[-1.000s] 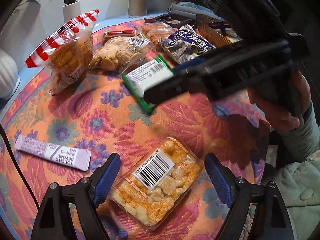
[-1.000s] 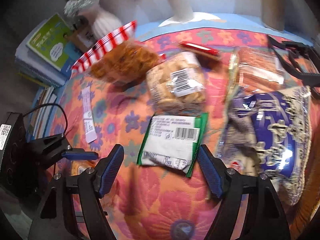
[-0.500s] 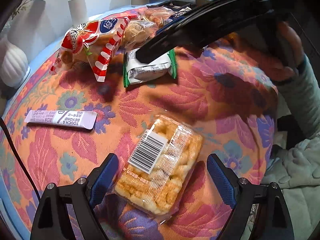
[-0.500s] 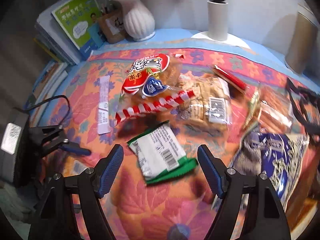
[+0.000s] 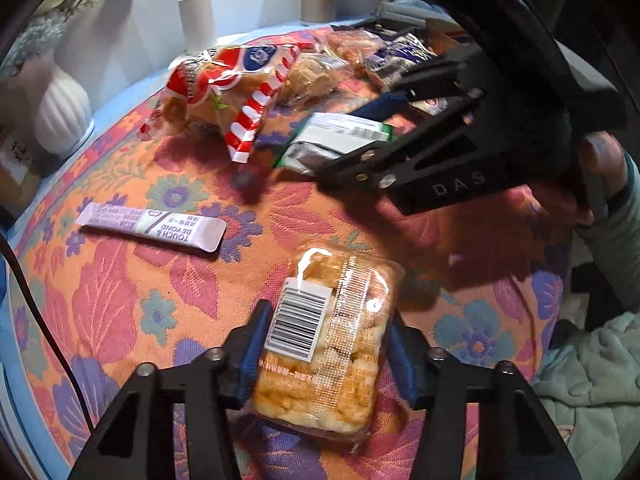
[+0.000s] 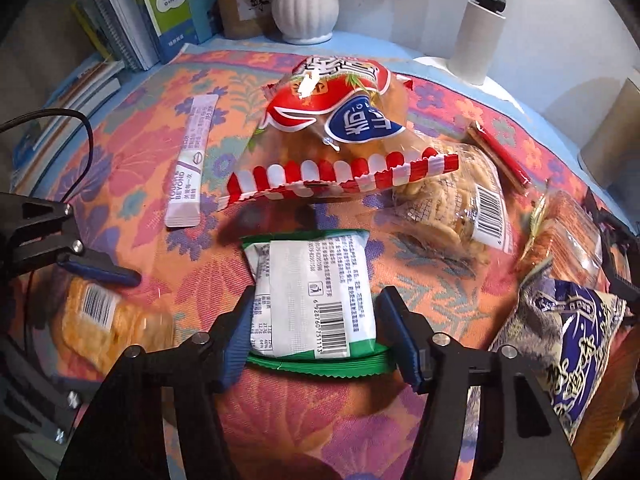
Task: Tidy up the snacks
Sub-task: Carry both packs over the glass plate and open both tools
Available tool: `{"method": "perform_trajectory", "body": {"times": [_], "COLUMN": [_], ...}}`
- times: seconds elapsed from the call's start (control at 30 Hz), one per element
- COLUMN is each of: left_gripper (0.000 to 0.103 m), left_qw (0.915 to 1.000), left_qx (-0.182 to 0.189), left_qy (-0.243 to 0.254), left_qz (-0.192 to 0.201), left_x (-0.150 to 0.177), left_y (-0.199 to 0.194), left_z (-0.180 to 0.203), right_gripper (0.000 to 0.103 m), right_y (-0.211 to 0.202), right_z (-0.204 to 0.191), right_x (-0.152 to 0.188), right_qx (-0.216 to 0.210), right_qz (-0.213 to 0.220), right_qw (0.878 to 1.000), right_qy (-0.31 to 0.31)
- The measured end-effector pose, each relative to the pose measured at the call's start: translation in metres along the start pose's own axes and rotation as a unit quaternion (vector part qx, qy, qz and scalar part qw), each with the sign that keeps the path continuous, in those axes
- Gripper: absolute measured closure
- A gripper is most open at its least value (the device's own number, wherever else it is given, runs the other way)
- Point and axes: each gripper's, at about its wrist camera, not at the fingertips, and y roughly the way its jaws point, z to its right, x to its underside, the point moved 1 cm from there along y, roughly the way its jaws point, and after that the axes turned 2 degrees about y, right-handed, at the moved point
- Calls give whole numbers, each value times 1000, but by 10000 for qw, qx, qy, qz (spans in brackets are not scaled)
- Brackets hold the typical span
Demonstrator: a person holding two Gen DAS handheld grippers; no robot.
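Observation:
A clear pack of golden crackers (image 5: pixel 332 344) with a barcode label lies on the floral tablecloth (image 5: pixel 132 304). My left gripper (image 5: pixel 328 316) is closing, and its blue pads touch both long sides of the pack. A green and white packet (image 6: pixel 316 296) lies face down. My right gripper (image 6: pixel 318 294) is closing on it, with the pads at both of its sides. The left wrist view shows the right gripper (image 5: pixel 352 136) over that packet (image 5: pixel 340 140). The right wrist view shows the left gripper's finger (image 6: pixel 100 272) on the cracker pack (image 6: pixel 108 320).
Behind the green packet lie a red-and-white striped bag (image 6: pixel 332 128), a clear biscuit bag (image 6: pixel 452 204), a thin red bar (image 6: pixel 500 152) and an orange pack (image 6: pixel 568 232). A blue-purple bag (image 6: pixel 572 340) sits right, a purple sachet (image 6: pixel 190 168) left. Vase (image 6: pixel 306 0), books (image 6: pixel 160 0) and a cable (image 5: pixel 36 312) line the edges.
Both pairs of jaws have narrowed from wide apart onto their packs. The right gripper has rolled and squared up over the green packet.

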Motion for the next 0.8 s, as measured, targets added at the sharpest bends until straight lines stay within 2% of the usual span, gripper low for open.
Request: {"method": "perform_trajectory", "body": {"times": [0.17, 0.33, 0.5, 0.6, 0.8], "left_gripper": [57, 57, 57, 57, 57], "left_qw": [9993, 9956, 9923, 9917, 9859], "left_qx": [-75, -138, -204, -60, 259], "left_qy": [-257, -496, -539, -494, -320], "left_qz": [242, 784, 1100, 1185, 1623], "left_x": [2, -16, -56, -87, -146], "left_y": [-13, -44, -64, -69, -87], "left_z": [-1, 5, 28, 53, 107], "right_gripper": [54, 54, 54, 54, 54], "right_y": [-19, -71, -129, -161, -227], "right_z": [-4, 14, 44, 69, 137], "right_x": [17, 29, 47, 62, 101], "right_qx": [123, 31, 284, 393, 887], "right_qz": [158, 678, 1227, 1505, 2078], "right_qw": [9997, 9962, 9880, 9807, 9547], "right_qy": [119, 549, 894, 1188, 1936]}}
